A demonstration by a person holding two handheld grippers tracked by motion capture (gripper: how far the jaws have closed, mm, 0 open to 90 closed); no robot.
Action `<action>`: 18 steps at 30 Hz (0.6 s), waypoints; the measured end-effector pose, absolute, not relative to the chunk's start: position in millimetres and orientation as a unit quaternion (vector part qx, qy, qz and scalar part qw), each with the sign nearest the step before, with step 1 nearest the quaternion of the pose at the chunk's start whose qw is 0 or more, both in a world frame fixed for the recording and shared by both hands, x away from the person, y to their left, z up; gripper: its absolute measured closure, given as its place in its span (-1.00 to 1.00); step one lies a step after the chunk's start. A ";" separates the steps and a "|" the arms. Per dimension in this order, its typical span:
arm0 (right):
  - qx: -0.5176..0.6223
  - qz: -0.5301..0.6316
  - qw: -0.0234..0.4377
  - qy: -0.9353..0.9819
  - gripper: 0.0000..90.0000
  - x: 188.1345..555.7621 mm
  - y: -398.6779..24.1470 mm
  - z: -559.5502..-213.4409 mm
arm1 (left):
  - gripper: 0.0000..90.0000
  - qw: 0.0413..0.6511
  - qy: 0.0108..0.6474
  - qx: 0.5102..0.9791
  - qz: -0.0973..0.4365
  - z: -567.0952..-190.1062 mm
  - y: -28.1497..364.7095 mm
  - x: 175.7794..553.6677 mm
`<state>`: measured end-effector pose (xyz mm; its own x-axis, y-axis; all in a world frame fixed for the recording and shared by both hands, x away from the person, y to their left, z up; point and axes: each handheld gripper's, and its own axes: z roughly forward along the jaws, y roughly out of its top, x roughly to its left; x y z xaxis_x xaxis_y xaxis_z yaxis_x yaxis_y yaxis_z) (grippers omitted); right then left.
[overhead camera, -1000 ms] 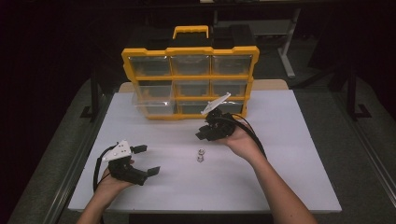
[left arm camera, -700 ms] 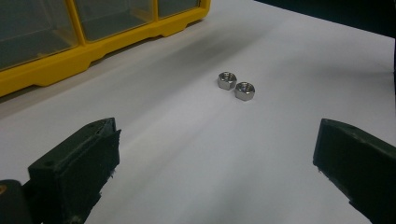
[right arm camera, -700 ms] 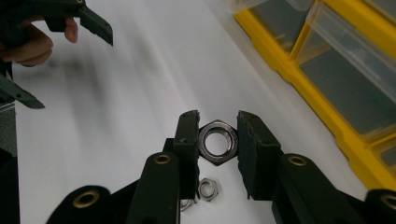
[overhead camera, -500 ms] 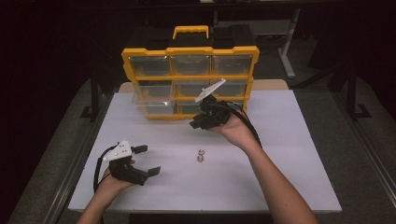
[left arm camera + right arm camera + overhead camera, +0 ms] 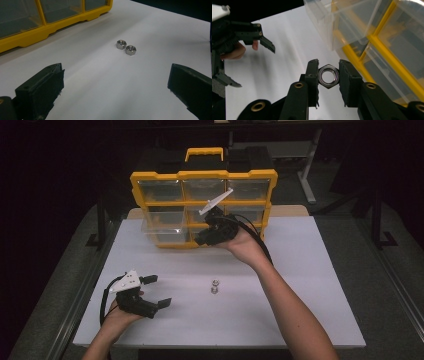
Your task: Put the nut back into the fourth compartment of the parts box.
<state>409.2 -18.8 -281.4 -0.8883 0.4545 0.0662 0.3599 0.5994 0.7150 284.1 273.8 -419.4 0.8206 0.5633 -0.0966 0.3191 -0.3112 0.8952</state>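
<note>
My right gripper (image 5: 328, 70) is shut on a steel hex nut (image 5: 328, 76), pinched flat between its two jaws. In the high view that gripper (image 5: 202, 239) is raised in front of the yellow parts organizer (image 5: 202, 176), beside a clear drawer (image 5: 162, 229) pulled partly out of it. Two more hex nuts (image 5: 215, 286) lie touching each other on the white table; the same two nuts (image 5: 126, 47) lie ahead in the left gripper view. My left gripper (image 5: 159, 292) rests low at the table's front left, jaws wide open and empty.
The organizer's clear drawers (image 5: 372, 27) and yellow frame (image 5: 30, 35) stand upright at the table's back edge. The white tabletop (image 5: 300, 285) stretches bare to the right and front. Dark floor and table legs surround it.
My right gripper has carried its nut up and to the left, from the table's middle toward the organizer's pulled-out drawer. The left gripper has stayed put.
</note>
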 end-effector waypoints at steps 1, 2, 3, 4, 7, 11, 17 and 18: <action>0.227 0.385 0.063 0.892 0.53 410.3 -17.5 -278.9 | -0.99 0.518 0.275 0.801 0.118 -419.4 273.9 284.2; 0.229 0.388 0.062 0.891 0.53 412.4 -14.7 -273.6 | -1.00 0.519 0.276 0.800 0.117 -419.4 274.0 284.1; 0.229 0.388 0.062 0.891 0.53 412.4 -14.7 -273.6 | -1.00 0.520 0.276 0.800 0.117 -419.3 274.1 284.1; 0.222 0.389 0.067 0.892 0.53 415.4 -12.3 -268.5 | -0.99 0.521 0.277 0.799 0.117 -419.2 274.0 283.9; 0.220 0.392 0.070 0.890 0.53 417.2 -9.1 -262.9 | -1.00 0.523 0.278 0.798 0.116 -419.2 273.8 283.6; 0.218 0.395 0.072 0.890 0.53 419.3 -1.5 -252.0 | -1.00 0.520 0.275 0.800 0.117 -419.0 274.4 284.0; 0.205 0.398 0.083 0.891 0.53 428.1 8.5 -242.8 | -1.00 0.521 0.275 0.799 0.117 -418.9 274.3 283.9; 0.205 0.398 0.083 0.890 0.53 429.5 10.4 -241.8 | -1.00 0.521 0.275 0.800 0.117 -418.8 274.3 283.8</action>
